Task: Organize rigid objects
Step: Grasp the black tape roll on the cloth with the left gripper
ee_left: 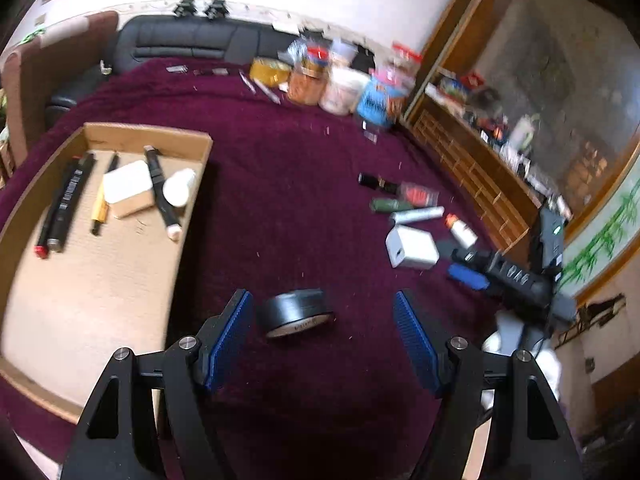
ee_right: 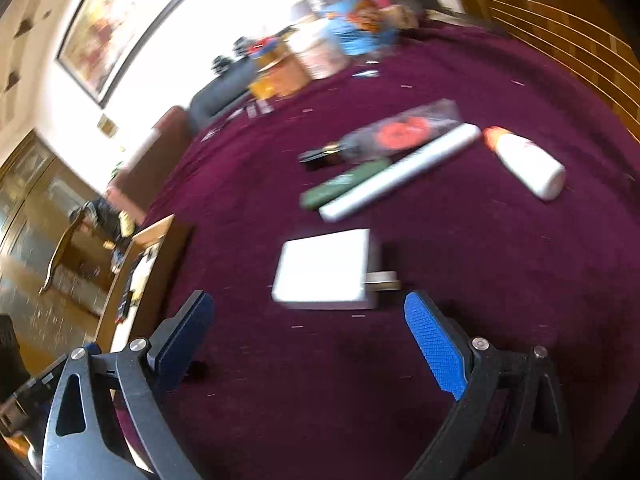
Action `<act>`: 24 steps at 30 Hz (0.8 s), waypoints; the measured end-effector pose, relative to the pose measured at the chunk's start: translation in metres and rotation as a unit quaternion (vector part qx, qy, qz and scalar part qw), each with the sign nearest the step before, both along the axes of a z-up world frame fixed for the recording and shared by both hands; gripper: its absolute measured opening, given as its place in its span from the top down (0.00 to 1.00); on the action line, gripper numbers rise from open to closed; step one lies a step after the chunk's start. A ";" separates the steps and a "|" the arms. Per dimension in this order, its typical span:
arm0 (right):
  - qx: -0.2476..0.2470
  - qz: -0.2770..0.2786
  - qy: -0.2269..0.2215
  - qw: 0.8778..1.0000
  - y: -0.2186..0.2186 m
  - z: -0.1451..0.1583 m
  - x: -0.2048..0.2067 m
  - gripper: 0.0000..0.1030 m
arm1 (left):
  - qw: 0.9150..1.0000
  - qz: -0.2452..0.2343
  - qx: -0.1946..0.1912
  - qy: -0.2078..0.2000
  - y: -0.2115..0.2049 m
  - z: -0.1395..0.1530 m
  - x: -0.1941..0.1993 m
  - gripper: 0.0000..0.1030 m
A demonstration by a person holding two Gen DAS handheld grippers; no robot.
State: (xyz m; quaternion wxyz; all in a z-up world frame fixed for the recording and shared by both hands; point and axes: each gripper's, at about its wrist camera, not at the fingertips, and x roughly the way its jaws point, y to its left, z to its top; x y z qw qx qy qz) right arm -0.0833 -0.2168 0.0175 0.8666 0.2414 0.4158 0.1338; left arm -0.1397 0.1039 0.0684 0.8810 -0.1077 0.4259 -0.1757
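Note:
My left gripper (ee_left: 323, 332) is open, its blue pads on either side of a black tape roll (ee_left: 296, 312) lying on the maroon cloth. A cardboard tray (ee_left: 100, 280) at left holds markers (ee_left: 64, 204), a white block (ee_left: 127, 188) and a white bottle (ee_left: 179, 187). My right gripper (ee_right: 308, 344) is open just short of a white charger (ee_right: 326, 268), which also shows in the left wrist view (ee_left: 412, 247). Beyond it lie a white tube (ee_right: 400, 172), a green tube (ee_right: 344, 184), a white bottle with an orange cap (ee_right: 528, 162) and a clear packet with red print (ee_right: 400, 130).
Jars and snack packets (ee_left: 332, 80) stand along the far edge of the cloth. A black sofa (ee_left: 192, 40) is behind them. A wooden shelf unit (ee_left: 480, 152) runs along the right. The right gripper's body (ee_left: 512, 280) reaches in from the right.

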 end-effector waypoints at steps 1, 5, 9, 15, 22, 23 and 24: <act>0.015 -0.004 0.008 1.000 -0.005 -0.002 0.002 0.05 | 1.000 0.002 0.014 0.005 -0.004 -0.008 0.004 0.32; 0.046 -0.004 0.014 0.999 -0.009 -0.006 0.002 0.05 | 0.994 0.016 0.108 -0.028 -0.019 -0.026 0.017 0.32; 0.052 0.003 0.011 0.999 -0.005 -0.007 0.007 0.05 | 0.997 -0.020 0.078 0.010 -0.027 -0.045 0.039 0.32; 0.081 0.008 0.009 0.997 -0.009 -0.011 0.009 0.05 | 0.996 -0.064 0.062 0.028 -0.047 -0.044 0.073 0.32; 0.104 0.011 0.006 0.995 -0.015 -0.013 0.007 0.05 | 0.999 -0.023 0.041 -0.005 -0.013 -0.004 0.054 0.27; 0.102 0.011 0.006 0.995 -0.014 -0.013 0.007 0.05 | 0.998 -0.016 0.054 -0.006 -0.010 -0.005 0.047 0.27; 0.102 0.011 0.006 0.995 -0.014 -0.013 0.008 0.05 | 0.998 -0.015 0.066 -0.005 -0.009 -0.009 0.042 0.27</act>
